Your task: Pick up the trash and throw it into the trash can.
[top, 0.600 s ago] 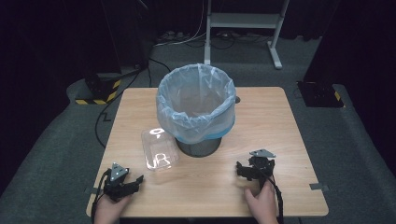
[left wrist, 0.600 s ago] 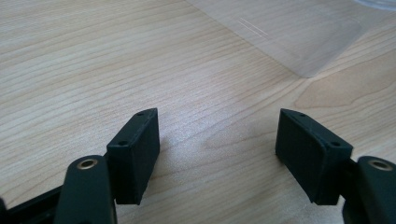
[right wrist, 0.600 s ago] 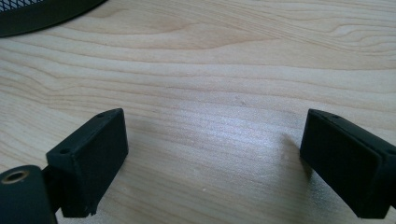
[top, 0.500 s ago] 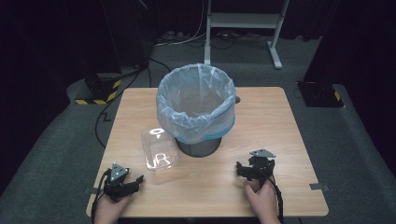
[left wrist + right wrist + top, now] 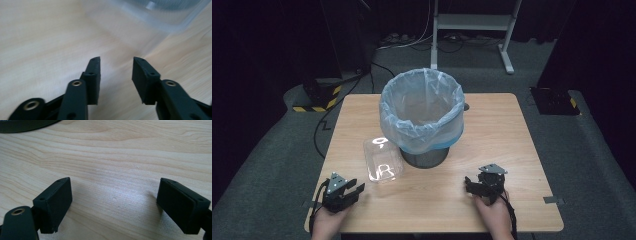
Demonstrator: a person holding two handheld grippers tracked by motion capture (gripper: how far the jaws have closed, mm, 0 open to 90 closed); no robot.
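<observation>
Your table (image 5: 512, 130) carries a bin (image 5: 422, 107) at its middle, lined with a pale blue bag (image 5: 412, 135) folded over the rim so it stands ready to receive things. Just beside the bin's base, on your left, a clear plastic container (image 5: 382, 159) lies flat on the wood, which is probably what you'll handle. Your left gripper (image 5: 346, 189) rests near the front edge, jaws parted and empty, angled toward that container. Your right gripper (image 5: 484, 185) sits well apart at the front right, spread wider, nothing between its jaws
</observation>
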